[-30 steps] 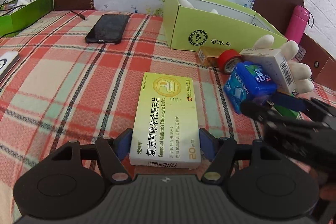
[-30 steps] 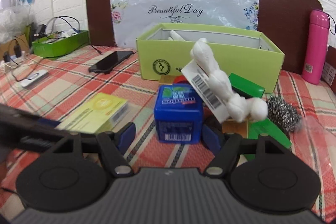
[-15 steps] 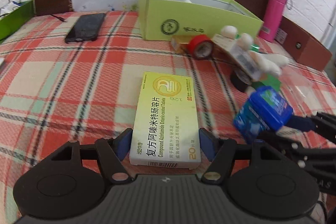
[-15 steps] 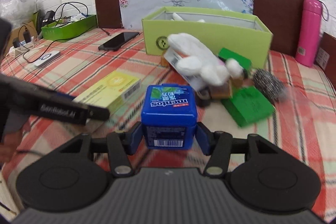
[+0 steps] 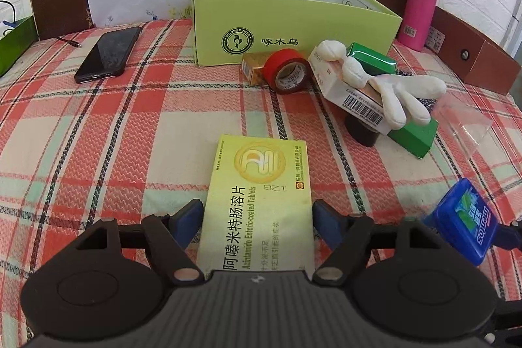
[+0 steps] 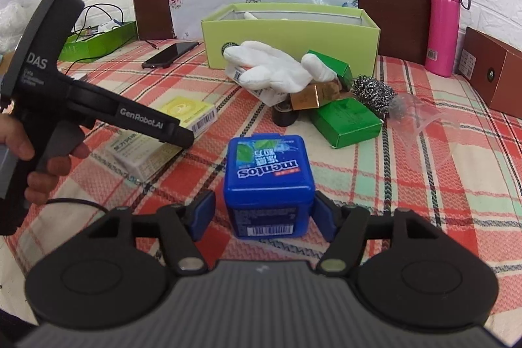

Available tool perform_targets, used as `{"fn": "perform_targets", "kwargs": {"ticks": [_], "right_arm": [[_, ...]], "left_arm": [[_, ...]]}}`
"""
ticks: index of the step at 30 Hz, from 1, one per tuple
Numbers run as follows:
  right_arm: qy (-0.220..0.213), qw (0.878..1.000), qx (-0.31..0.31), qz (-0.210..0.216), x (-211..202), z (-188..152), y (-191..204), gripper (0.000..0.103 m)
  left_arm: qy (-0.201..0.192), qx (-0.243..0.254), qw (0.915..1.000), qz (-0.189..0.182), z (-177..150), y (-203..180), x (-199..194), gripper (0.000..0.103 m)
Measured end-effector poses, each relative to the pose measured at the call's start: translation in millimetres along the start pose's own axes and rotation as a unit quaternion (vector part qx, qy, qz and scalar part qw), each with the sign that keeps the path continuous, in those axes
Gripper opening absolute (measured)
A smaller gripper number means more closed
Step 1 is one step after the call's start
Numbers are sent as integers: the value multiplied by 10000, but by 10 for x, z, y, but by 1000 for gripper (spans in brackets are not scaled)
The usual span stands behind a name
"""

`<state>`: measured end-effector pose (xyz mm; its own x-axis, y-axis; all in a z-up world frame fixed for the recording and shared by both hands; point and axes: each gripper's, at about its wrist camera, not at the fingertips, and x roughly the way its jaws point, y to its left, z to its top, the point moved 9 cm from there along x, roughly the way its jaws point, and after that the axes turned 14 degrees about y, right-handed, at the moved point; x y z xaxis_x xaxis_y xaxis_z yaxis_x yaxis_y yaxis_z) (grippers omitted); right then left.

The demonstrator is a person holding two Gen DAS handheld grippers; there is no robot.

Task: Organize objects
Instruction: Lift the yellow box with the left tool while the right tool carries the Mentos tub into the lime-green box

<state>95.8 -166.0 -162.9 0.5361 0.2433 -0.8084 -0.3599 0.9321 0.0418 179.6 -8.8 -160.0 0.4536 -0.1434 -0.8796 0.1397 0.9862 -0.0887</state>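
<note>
My left gripper [image 5: 257,217] is shut on a yellow tablet box [image 5: 261,194], held low over the plaid cloth. My right gripper [image 6: 266,214] is shut on a blue Mentos tub [image 6: 267,181], which also shows at the right in the left wrist view [image 5: 466,227]. The open lime-green cardboard box [image 5: 293,35] stands at the back with white items inside. In front of it lie a pile: red tape roll [image 5: 287,70], white glove [image 5: 385,80] on a white carton [image 5: 352,93], green boxes [image 5: 414,132].
A black phone [image 5: 107,54] lies at the back left. A pink flask [image 5: 421,5] and a brown box [image 5: 476,61] stand at the right. A steel scourer [image 6: 375,90] and clear plastic cup [image 6: 421,119] lie right of the pile. A green tray [image 6: 98,41] with cables is far left.
Both grippers pulled back from the pile, each with its box. The Mentos tub moved toward the front right. The glove and carton settled flatter on the pile.
</note>
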Motion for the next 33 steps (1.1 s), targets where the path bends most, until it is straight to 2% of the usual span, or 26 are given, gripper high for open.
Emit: {"fn": "perform_targets", "kwargs": {"ticks": [10, 12, 14, 16, 19, 24, 27, 33], "right_arm": [[15, 9999, 49, -96, 105, 40, -40, 62], [50, 9999, 87, -58, 129, 27, -47, 55], [44, 9999, 89, -45, 132, 14, -42, 55], [55, 9999, 56, -63, 132, 11, -37, 55], [90, 10000, 13, 15, 111, 25, -19, 55], [-90, 9996, 92, 241, -29, 145, -37, 55], [-285, 9986, 135, 419, -167, 294, -77, 55], [-827, 9956, 112, 435, -396, 767, -244, 55]], "left_arm": [[-69, 213, 9995, 233, -41, -56, 22, 77], [-57, 211, 9995, 233, -45, -58, 18, 74], [-54, 226, 9994, 238, -56, -65, 3, 69], [-45, 255, 9994, 211, -73, -72, -14, 69], [-9, 236, 9997, 104, -99, -73, -56, 68], [-64, 127, 9995, -290, -64, -74, -261, 68], [-273, 121, 9985, -466, 57, -89, -458, 68], [-868, 87, 9930, -794, 515, -111, -846, 68]]}}
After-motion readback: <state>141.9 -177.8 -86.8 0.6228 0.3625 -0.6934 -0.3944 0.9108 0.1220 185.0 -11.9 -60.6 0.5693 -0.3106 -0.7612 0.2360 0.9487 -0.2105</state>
